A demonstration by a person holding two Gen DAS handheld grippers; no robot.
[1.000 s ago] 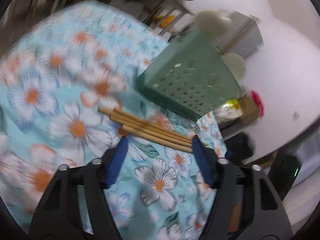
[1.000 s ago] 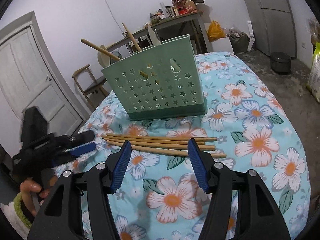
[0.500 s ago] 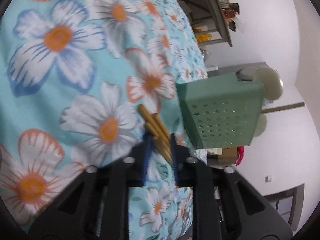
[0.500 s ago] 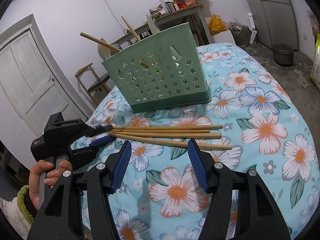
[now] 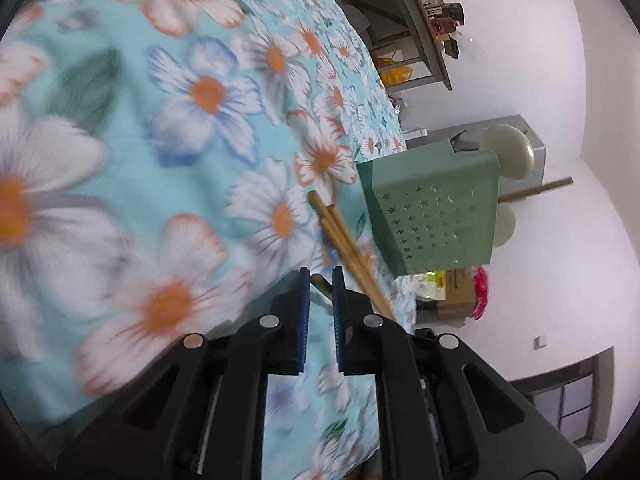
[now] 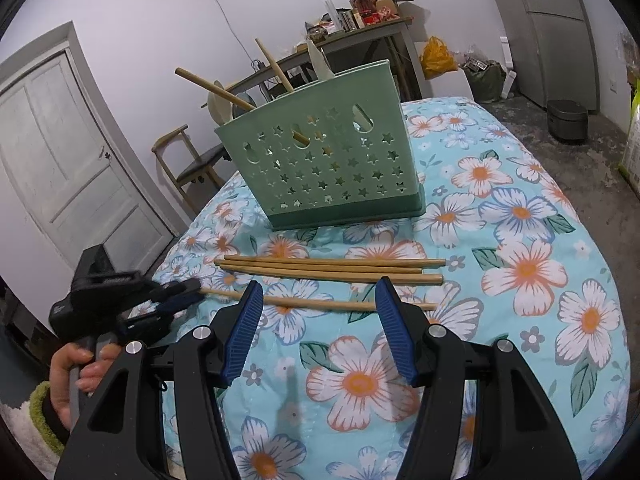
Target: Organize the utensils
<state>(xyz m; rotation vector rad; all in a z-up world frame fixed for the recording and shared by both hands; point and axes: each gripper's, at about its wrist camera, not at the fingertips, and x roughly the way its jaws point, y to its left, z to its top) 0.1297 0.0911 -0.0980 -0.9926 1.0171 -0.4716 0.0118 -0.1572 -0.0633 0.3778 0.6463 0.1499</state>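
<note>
**Left-wrist view: one chopstick pinched at its end**

Left-wrist view first: we see our left gripper (image 5: pixel 320 280) with its blue pads drawn close on the end of a single wooden chopstick (image 5: pixel 321 285). From the right wrist, that lone wooden chopstick (image 6: pixel 320 303) reaches rightward across the floral turquoise tablecloth (image 6: pixel 520 216), set apart from three more bamboo chopsticks (image 6: pixel 332 267) lying side by side just beyond it. Behind those stands the pale green plastic utensil caddy with star-shaped holes (image 6: pixel 328 168) (wooden handles and a pale spoon poke out of its top). Nearest the lens, our right gripper (image 6: pixel 316 328) hangs above the cloth with its jaws spread wide, grasping nothing, the lone chopstick showing between its blue pads.
</note>
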